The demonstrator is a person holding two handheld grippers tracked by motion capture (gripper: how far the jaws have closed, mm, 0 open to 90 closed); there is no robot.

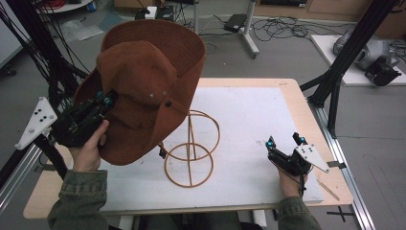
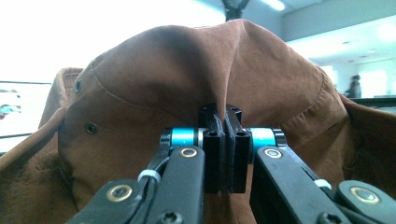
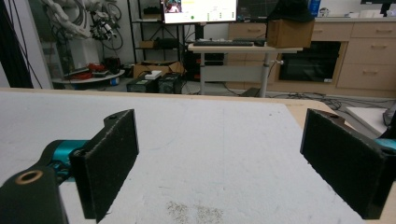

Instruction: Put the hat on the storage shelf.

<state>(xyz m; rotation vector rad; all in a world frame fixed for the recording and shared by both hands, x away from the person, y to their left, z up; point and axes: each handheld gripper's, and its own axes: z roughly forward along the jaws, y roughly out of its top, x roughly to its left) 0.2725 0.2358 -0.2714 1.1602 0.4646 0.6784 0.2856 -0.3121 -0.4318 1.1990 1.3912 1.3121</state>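
A brown suede wide-brimmed hat hangs in the air above the table's left side, tilted. My left gripper is shut on a fold of its crown; in the left gripper view the pinched fabric rises from between the closed jaws of the left gripper. A wire hat stand in orange-tan stands on the white mat, just right of and below the hat. My right gripper rests low at the table's right, open, and in the right gripper view its fingers stand wide apart over bare mat.
A white mat covers most of the wooden table. Black frame posts rise at the right and left. Cables and equipment lie on the floor behind the table. A desk with a monitor stands farther back.
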